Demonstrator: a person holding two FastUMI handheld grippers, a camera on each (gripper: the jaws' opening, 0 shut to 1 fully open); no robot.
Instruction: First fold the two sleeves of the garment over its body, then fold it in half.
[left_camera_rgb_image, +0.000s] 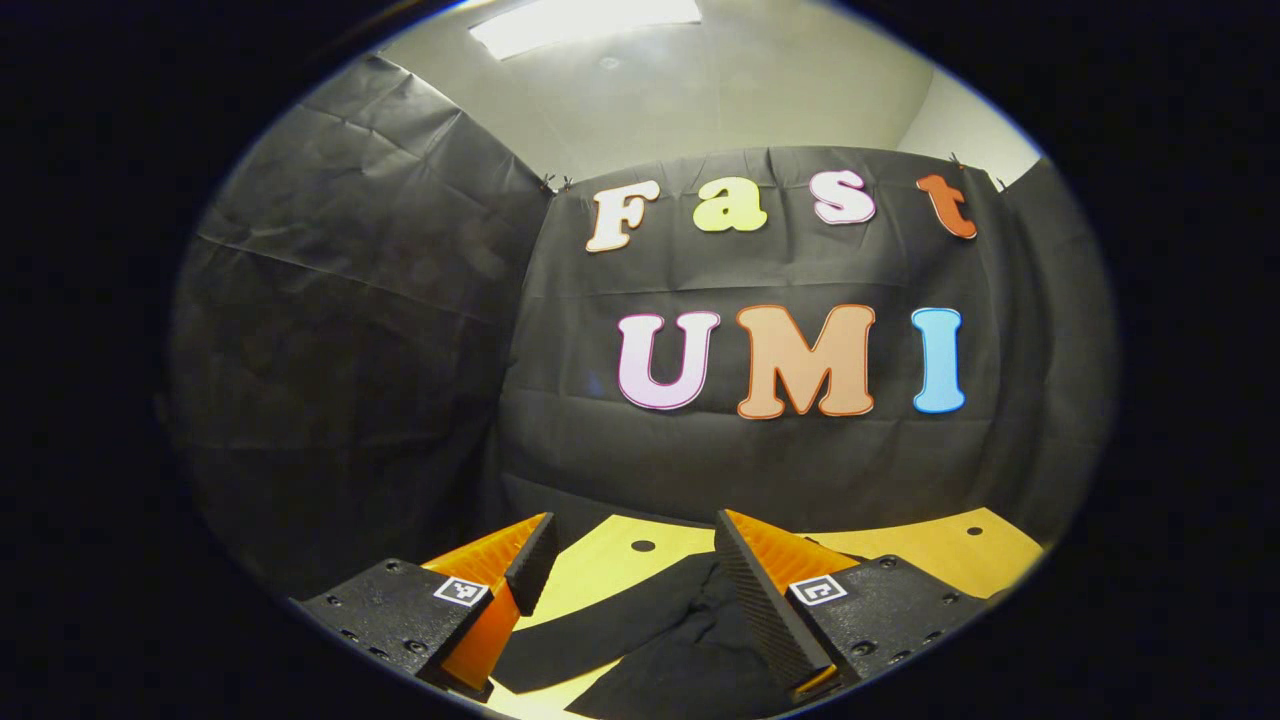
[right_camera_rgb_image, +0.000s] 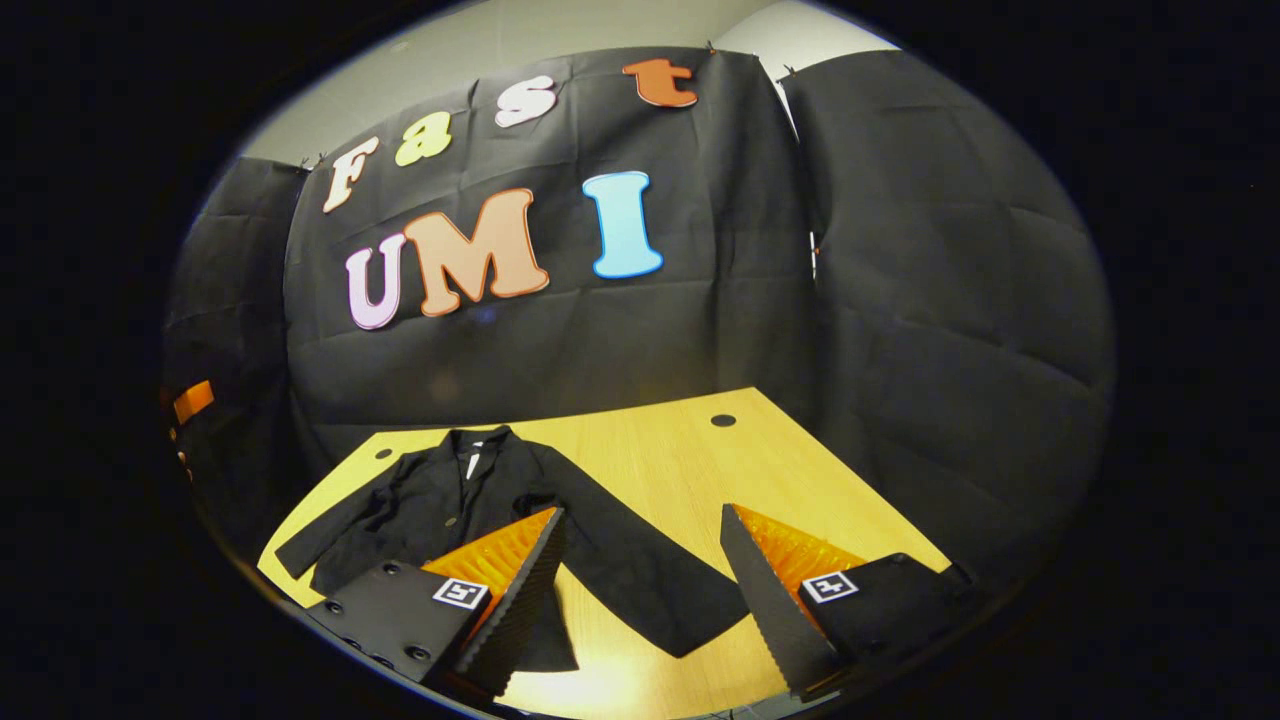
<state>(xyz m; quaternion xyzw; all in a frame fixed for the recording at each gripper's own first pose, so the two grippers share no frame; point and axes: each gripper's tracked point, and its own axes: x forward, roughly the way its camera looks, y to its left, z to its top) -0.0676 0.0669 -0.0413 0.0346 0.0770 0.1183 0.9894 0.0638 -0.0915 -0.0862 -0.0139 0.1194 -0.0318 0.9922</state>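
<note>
Your right gripper (right_camera_rgb_image: 640, 590) hangs above the near edge of the desk (right_camera_rgb_image: 680, 450) with its fingers (right_camera_rgb_image: 515, 580) spread wide and nothing between them. In the right gripper view, the sleeve (right_camera_rgb_image: 650, 580) that runs out toward 5 o'clock lies flat just ahead, its cuff between the two finger tips but below them, not touched. Your left gripper (left_camera_rgb_image: 630, 590) is also spread and empty, held over dark cloth of the garment (left_camera_rgb_image: 650, 640) at the bottom of the left gripper view. Farther off in the right gripper view, the black jacket (right_camera_rgb_image: 450, 500) lies face up with its collar pointing to 12 o'clock and its other sleeve (right_camera_rgb_image: 335, 535) trailing toward 8 o'clock. Both sleeves look fully laid out, so you seem to be at the very start, with the first sleeve fold not yet begun. Next you would need to lower one gripper to a cuff, pinch the cloth cleanly, lift it only enough to clear the desk, and carry it across the body toward the buttons. Past the desk's far edge stands the booth wall (right_camera_rgb_image: 900, 300).
</note>
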